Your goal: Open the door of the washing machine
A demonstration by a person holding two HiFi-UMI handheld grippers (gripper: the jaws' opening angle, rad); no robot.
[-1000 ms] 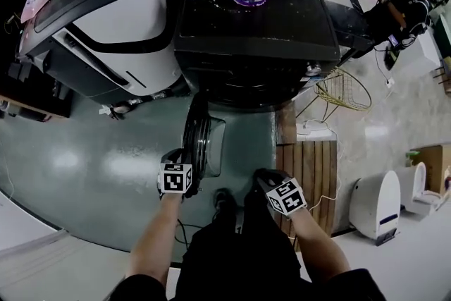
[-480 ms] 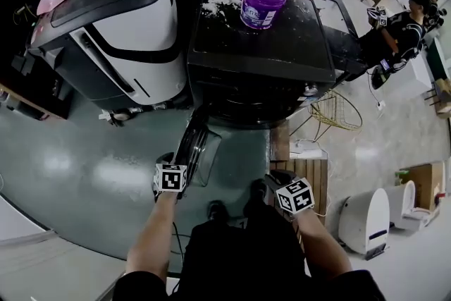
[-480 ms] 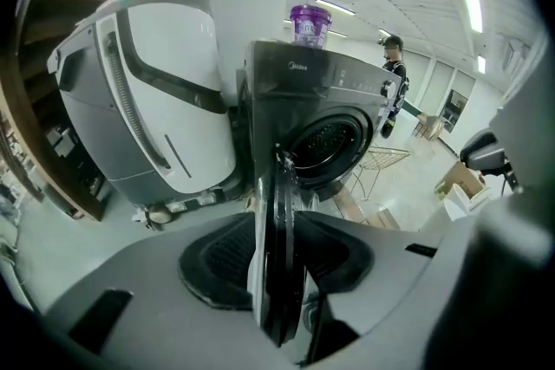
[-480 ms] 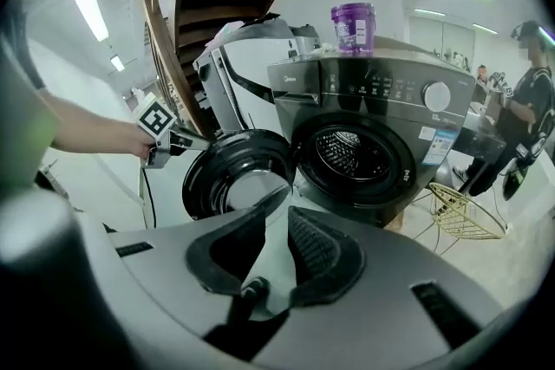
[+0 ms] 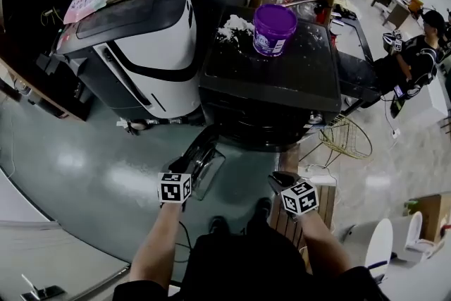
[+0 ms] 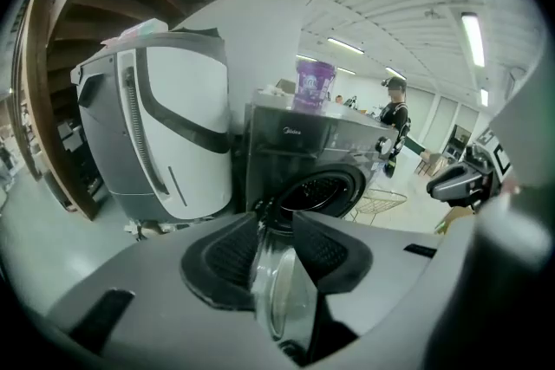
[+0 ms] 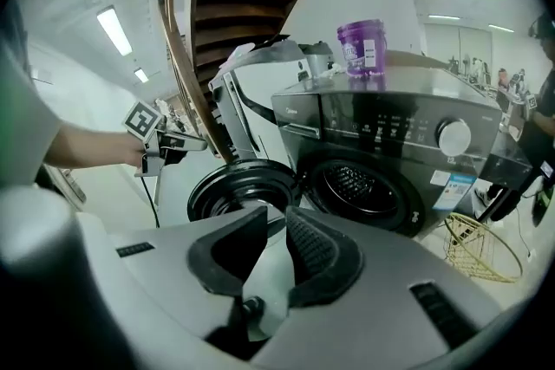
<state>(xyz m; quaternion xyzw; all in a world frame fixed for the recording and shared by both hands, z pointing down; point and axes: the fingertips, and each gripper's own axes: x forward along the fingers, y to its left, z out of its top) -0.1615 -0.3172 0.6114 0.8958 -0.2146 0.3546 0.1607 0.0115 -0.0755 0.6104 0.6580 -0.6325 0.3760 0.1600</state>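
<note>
The dark front-loading washing machine (image 5: 268, 91) stands with its round glass door (image 5: 201, 158) swung out to the left and the drum mouth (image 7: 360, 186) uncovered. My left gripper (image 5: 184, 166) hovers just in front of the door's outer rim. In the left gripper view the door (image 6: 277, 290) shows edge-on in the gap between the jaws, which are closing slightly; the pads do not press on it. My right gripper (image 5: 279, 180) hangs to the right of the door, its jaws a narrow slit apart with nothing in them.
A purple bucket (image 5: 275, 28) and white powder sit on the machine's top. A white and black appliance (image 5: 148, 46) stands to the left, a wire basket (image 5: 345, 137) and a wooden pallet (image 5: 283, 216) to the right. A person (image 5: 416, 53) sits far right.
Both grippers have risen and drawn back from the door. The left jaws have spread off the door's rim. The door stays swung open.
</note>
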